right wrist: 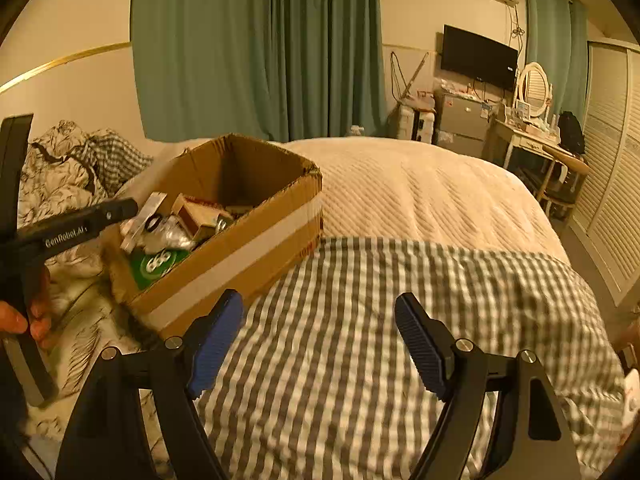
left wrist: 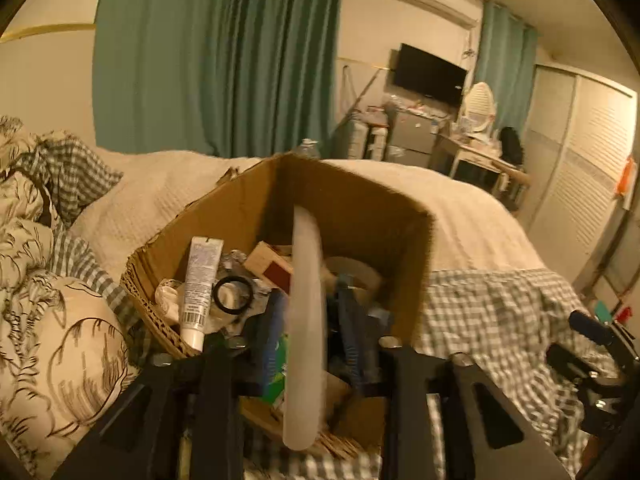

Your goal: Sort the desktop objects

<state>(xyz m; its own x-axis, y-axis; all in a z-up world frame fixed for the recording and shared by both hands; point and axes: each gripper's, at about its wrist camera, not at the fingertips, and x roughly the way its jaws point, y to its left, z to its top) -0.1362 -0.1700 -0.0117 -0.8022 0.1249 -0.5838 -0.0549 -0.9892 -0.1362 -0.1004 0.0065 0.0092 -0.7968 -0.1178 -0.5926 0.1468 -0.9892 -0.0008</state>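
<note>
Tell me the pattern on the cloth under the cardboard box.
Grey-and-white gingham check on the cloth; the right wrist view shows it best, beneath the cardboard box.

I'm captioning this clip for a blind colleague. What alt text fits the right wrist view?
An open right gripper with blue pads hovers empty above a checked blanket on a bed. To its left a cardboard box holds jumbled small items, and the left gripper reaches toward it. Green curtains hang behind.
</note>
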